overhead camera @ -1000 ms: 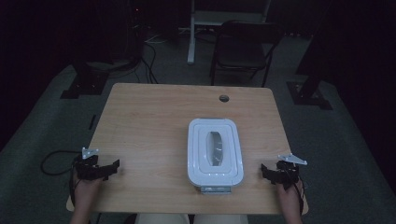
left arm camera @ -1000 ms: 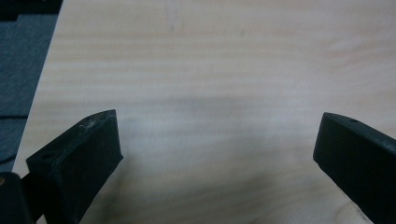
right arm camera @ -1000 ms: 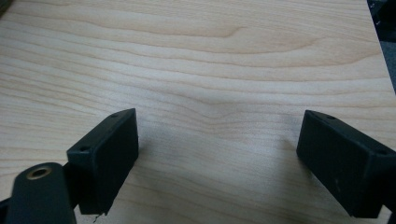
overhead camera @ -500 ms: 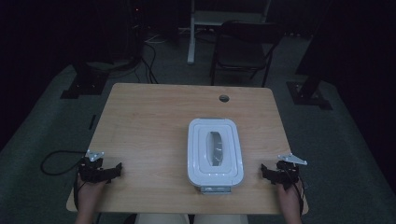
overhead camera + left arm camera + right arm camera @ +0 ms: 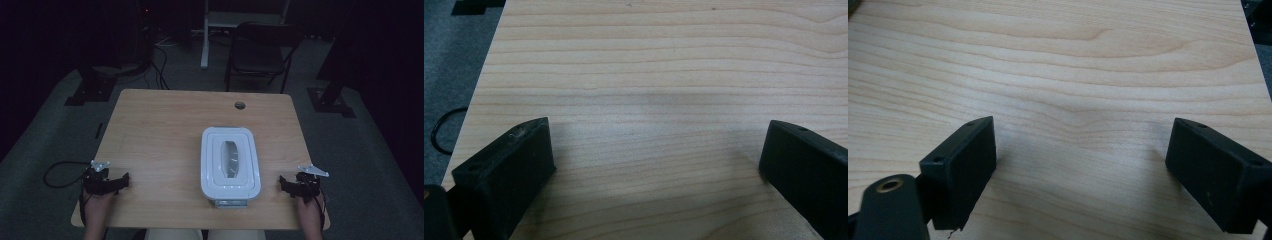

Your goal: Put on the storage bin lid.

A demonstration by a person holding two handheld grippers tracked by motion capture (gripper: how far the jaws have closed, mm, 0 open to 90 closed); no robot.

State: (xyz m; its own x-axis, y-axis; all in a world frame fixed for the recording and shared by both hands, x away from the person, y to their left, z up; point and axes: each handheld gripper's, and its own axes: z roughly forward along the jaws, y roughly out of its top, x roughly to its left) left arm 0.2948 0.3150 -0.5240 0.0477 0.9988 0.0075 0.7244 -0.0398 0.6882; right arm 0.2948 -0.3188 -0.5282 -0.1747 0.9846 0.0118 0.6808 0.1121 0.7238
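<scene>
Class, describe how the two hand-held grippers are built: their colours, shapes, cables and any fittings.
Both are black. The left gripper and right gripper each carry a grey three-cornered plate on top. A dark cable loops from the left one. Up close, the jaws are blocky black pads with small holes.

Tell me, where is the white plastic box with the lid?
In the high view, the white plastic lidded box sits on the wooden table, near its front edge and right of centre, closer to the right gripper than the left gripper.
</scene>
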